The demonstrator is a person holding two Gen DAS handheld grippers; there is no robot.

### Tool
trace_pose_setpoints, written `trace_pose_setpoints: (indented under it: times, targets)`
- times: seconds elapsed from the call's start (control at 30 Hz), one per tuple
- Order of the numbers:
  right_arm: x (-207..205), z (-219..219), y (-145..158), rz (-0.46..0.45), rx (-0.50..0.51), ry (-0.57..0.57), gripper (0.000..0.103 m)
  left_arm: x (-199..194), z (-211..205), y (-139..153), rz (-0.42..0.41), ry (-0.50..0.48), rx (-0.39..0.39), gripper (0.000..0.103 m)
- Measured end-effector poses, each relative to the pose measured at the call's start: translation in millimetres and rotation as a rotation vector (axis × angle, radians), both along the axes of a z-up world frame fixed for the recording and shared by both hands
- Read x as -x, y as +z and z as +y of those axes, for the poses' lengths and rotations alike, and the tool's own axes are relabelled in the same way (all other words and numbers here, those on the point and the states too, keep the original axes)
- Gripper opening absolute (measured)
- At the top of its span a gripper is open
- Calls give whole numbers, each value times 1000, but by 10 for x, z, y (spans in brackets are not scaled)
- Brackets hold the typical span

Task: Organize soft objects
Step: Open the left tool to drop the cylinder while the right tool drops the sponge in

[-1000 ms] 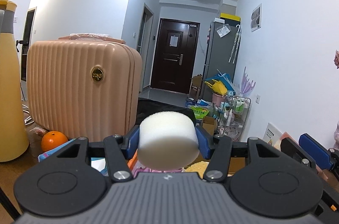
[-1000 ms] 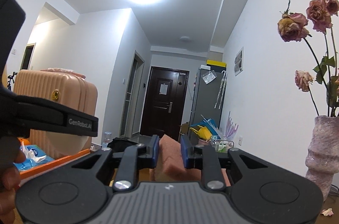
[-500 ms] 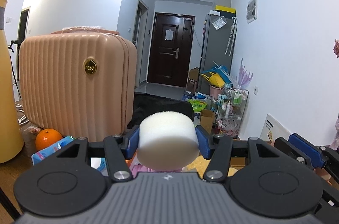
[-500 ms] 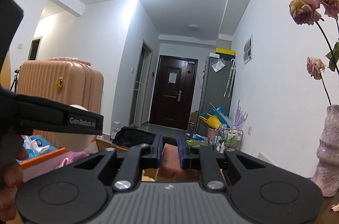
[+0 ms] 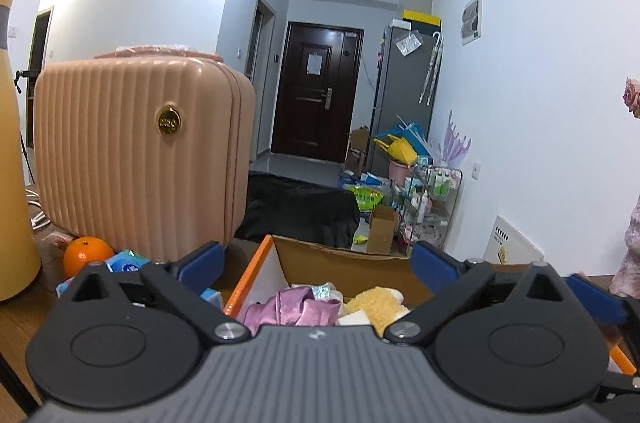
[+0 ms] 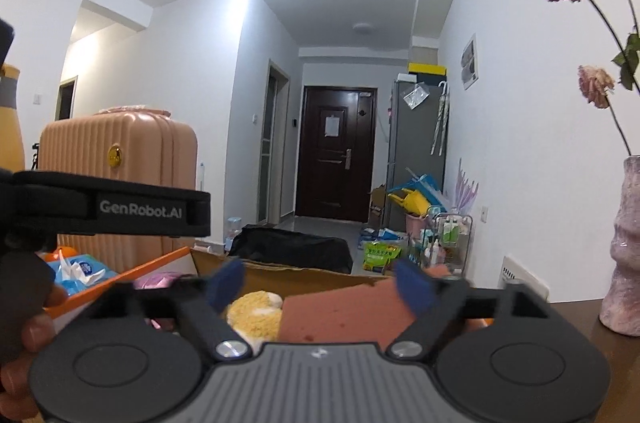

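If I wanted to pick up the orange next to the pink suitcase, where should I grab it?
Probably around the orange's widest part, coming from above. It is round, so fingers would slip nearer its top, and the pink suitcase and blue packet crowd its sides.

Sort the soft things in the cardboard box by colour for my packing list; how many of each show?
Purple satin cloth: 1
Yellow fluffy piece: 1
Reddish-brown sponge: 1
White foam piece: 1
Total: 4 visible in the cardboard box; anything beneath is hidden.
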State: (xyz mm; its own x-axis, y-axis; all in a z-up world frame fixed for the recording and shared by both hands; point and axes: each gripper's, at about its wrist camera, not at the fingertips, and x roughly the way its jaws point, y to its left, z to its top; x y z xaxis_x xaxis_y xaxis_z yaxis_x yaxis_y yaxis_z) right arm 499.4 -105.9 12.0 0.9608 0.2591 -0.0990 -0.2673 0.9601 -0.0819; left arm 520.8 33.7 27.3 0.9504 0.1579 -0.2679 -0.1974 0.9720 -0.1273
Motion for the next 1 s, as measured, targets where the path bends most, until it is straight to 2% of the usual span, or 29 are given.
trace_pose_setpoints:
  times: [0.13,0.7,1.0]
  targets:
    - [23,-43,-17,3,-17,-13,103,24,-16,14,-12,2,-7,103]
    - [197,-266,10,-4,-74,-70,103,136,33,16,-23,34,-26,103]
    - [791,-630,77,-14,-101,-91,103,590,66,48,-27,19,-50,103]
